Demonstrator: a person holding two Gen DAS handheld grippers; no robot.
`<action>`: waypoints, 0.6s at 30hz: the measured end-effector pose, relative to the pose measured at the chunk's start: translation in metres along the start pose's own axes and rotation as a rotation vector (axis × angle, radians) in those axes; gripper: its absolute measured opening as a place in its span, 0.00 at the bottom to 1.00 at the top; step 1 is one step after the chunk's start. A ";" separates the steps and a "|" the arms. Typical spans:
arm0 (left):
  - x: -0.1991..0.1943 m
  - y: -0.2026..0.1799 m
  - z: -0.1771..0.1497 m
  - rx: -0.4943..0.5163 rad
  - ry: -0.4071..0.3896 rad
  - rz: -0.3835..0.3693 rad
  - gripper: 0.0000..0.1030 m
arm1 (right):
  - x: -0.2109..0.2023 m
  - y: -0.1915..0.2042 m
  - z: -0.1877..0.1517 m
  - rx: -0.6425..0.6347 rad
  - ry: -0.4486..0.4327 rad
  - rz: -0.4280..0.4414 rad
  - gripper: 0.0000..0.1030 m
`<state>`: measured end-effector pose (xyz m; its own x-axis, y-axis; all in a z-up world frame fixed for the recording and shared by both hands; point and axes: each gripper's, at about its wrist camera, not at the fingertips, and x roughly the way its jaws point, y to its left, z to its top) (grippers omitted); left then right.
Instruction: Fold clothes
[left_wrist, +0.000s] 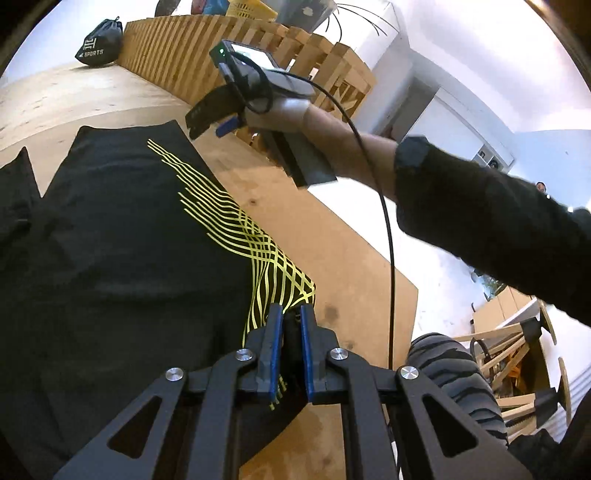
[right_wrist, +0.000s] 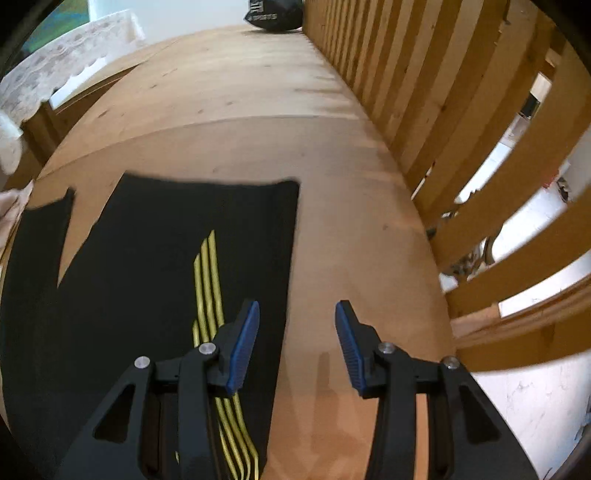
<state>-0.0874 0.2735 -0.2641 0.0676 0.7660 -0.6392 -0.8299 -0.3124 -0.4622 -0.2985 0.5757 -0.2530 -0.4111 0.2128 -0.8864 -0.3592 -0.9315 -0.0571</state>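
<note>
A black T-shirt (left_wrist: 122, 236) with yellow wavy lines lies on the wooden table (left_wrist: 295, 221). My left gripper (left_wrist: 289, 314) is shut on the shirt's near edge, with dark cloth between its blue pads. My right gripper (right_wrist: 297, 314) is open and empty, above the shirt's right edge (right_wrist: 184, 240); its left finger is over the cloth and its right finger over bare wood. The right gripper also shows in the left wrist view (left_wrist: 207, 122), held in a hand above the far side of the shirt. One sleeve (right_wrist: 40, 229) spreads out to the left.
A wooden slatted railing (right_wrist: 424, 92) runs along the table's right side. A black sports bag (left_wrist: 99, 44) sits at the far end of the table. A lace-covered table (right_wrist: 55, 62) stands at the far left. A cable (left_wrist: 388, 240) hangs from the right gripper.
</note>
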 end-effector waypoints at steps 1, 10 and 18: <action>0.000 0.002 0.000 -0.005 -0.003 -0.005 0.09 | 0.004 -0.002 0.007 0.012 0.012 0.008 0.41; -0.007 0.018 0.004 -0.037 -0.038 -0.021 0.09 | 0.042 0.001 0.037 -0.007 0.135 0.000 0.41; -0.008 0.026 0.003 -0.073 -0.055 -0.031 0.09 | 0.048 0.012 0.030 -0.088 0.129 -0.007 0.00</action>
<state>-0.1115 0.2607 -0.2694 0.0608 0.8051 -0.5901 -0.7852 -0.3264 -0.5263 -0.3475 0.5837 -0.2829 -0.2960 0.1852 -0.9371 -0.2849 -0.9535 -0.0985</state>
